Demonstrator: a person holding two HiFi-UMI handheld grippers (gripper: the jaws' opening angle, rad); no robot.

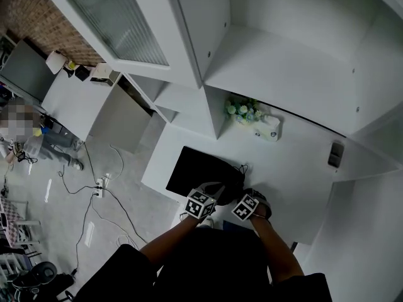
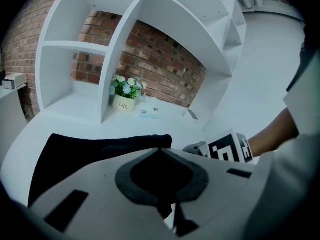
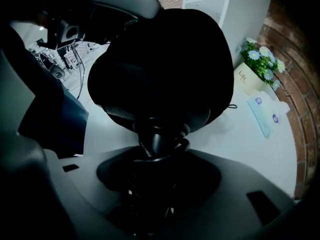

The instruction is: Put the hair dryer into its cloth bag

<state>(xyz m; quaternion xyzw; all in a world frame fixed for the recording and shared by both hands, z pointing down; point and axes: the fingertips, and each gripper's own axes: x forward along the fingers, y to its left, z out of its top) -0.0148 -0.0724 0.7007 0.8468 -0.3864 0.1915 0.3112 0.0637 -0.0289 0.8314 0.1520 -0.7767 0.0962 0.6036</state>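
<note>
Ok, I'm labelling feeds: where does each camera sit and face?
Head view: on the head, down at the table; both forearms, left gripper, right gripper.
Left gripper view: on it, across the cloth bag toward the flower pot; its fingers, right forearm.
Right gripper view: on it, down onto the hair dryer; its fingers.
All share the flower pot.

The black cloth bag (image 1: 192,168) lies on the white surface (image 1: 296,168), flat toward its left end and swollen at the near end, with a drawstring loop beside the bulge. The black hair dryer (image 3: 160,139) pokes from that bulge, showing only its ribbed, dark neck.
</note>
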